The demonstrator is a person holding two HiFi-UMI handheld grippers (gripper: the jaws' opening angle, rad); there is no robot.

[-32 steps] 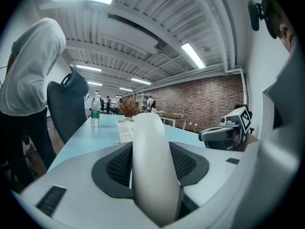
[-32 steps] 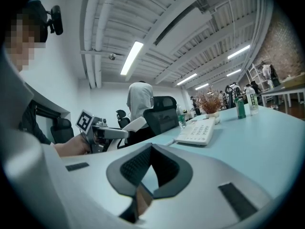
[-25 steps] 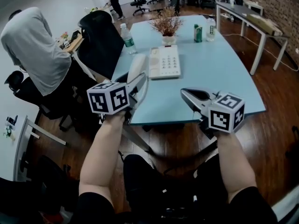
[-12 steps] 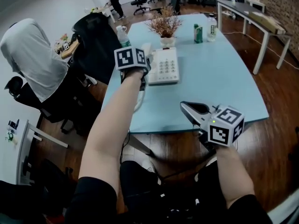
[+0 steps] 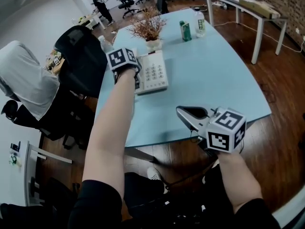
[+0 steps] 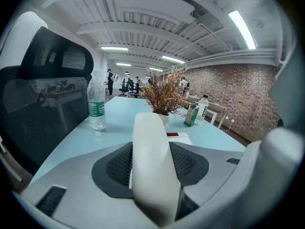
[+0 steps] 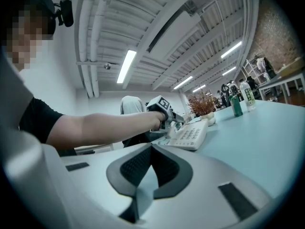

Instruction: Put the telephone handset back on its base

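Holding the handset clamped in the left claw at the base's left side.
Right claw closed, empty, well apart.

No wording can be read. The bottle carries a green label with white print, perhaps a brand, too small to make out; digits on the base keys are blurred.

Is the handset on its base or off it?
Held, not released: the left gripper clamps the handset over the left side of the base. Whether it touches the base, cannot tell.
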